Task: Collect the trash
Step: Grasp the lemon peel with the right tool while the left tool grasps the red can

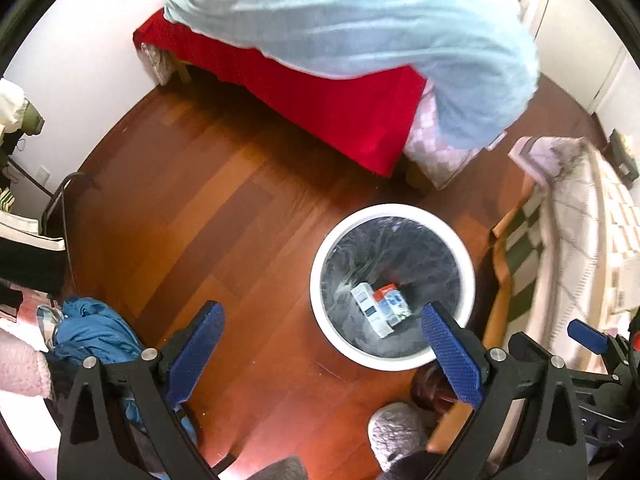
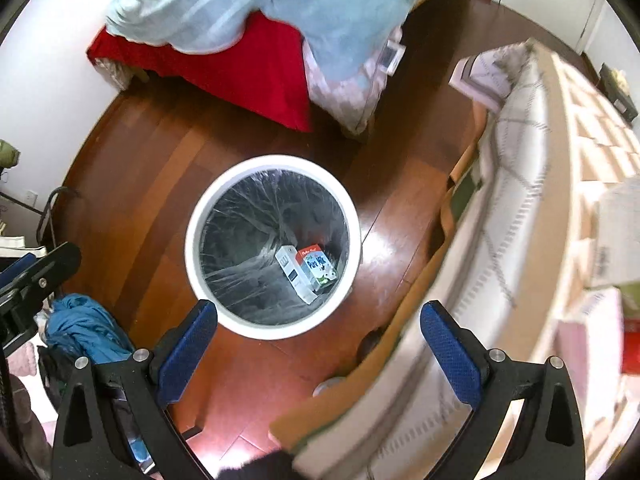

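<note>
Above white bin [image 2: 192, 236] | both hand-held grippers [image 1: 320, 344] [image 2: 318, 332] spread, empty | cartons [image 2: 306, 274] inside

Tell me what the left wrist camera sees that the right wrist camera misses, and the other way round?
Only the left wrist view shows the grey fuzzy slipper on the floor and the right gripper at its edge. Only the right wrist view makes the milk carton's blue lettering readable. Both show the round white bin with a clear plastic liner, two cartons inside, the red bed cover and crumpled blue cloth.
</note>
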Action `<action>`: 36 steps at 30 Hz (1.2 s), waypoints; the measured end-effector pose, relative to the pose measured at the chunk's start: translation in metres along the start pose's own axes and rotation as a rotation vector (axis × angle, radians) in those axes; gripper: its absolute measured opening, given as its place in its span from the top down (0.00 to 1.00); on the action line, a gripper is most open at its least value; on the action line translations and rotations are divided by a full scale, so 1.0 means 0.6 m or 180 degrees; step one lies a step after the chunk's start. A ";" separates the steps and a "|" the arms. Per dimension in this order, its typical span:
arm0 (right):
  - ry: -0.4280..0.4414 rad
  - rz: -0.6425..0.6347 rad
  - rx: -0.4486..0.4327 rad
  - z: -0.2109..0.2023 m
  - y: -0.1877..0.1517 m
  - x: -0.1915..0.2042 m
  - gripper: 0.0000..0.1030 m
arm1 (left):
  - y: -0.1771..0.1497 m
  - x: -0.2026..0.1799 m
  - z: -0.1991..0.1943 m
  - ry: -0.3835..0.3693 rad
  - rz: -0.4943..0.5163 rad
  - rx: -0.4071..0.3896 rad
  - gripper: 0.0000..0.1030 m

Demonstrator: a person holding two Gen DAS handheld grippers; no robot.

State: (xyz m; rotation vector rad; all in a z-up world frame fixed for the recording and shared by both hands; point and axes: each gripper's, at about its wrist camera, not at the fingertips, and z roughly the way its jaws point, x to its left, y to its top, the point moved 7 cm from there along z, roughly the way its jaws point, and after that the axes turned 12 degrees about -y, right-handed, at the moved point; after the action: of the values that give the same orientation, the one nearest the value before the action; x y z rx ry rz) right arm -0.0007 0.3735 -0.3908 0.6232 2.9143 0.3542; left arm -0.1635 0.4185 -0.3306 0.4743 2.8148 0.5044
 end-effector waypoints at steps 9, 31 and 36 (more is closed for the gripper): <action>0.0195 0.0122 -0.0487 -0.190 -0.046 -0.063 0.01 | -0.036 -0.062 -0.147 -0.0118 0.0073 -0.0277 0.02; -0.0340 0.2250 -0.0531 -0.285 -0.360 -0.667 0.01 | -0.219 -0.543 -0.133 -0.0752 0.1037 -0.0156 0.02; -0.0507 0.2938 -0.0206 -0.192 -0.484 -0.810 0.14 | -0.294 -0.604 -0.040 -0.0582 0.1162 0.0113 0.02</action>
State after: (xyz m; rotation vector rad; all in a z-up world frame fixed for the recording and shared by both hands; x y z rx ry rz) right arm 0.3057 -0.1098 -0.3120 1.8498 2.2665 0.4471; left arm 0.1146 0.1264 -0.3101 0.9976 2.5724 0.4521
